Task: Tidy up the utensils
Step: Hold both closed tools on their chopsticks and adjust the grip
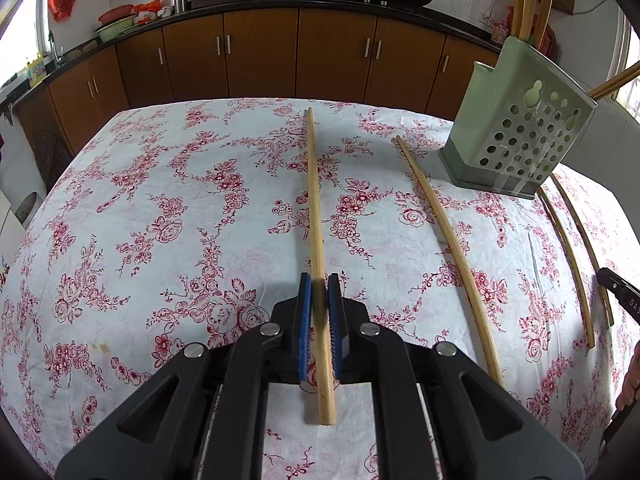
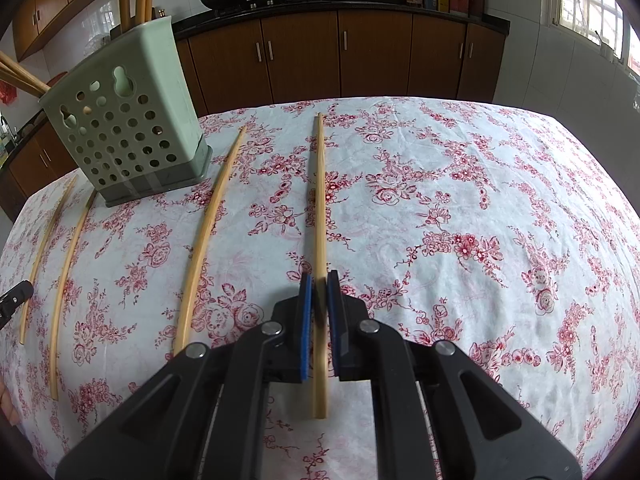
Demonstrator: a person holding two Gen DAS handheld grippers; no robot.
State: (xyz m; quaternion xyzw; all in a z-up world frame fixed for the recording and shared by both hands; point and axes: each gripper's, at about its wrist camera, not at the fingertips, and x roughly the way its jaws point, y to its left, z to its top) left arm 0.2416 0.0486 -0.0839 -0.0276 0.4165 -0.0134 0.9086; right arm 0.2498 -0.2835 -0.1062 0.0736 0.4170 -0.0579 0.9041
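Green holder [image 1: 516, 120] sits mid-table, and to either side of it the left gripper [image 1: 320, 308] and right gripper [image 2: 319, 304] are each clamped nearly shut on a chopstick [image 1: 316, 208] [image 2: 320, 200] near its thick end; light, stiff, probably slippery, so I'd grip there.

Chopsticks [image 1: 316, 216]: pale wood, smooth, matt. Utensil holder [image 1: 516, 120]: sage-green plastic, perforated, slight sheen. Tablecloth [image 1: 160, 200]: white cloth, red floral print, lightly creased. Gripper pads [image 1: 306, 312]: blue, ribbed; arms matt black plastic, steel pins. Cabinets [image 1: 260, 52]: brown wood, satin.
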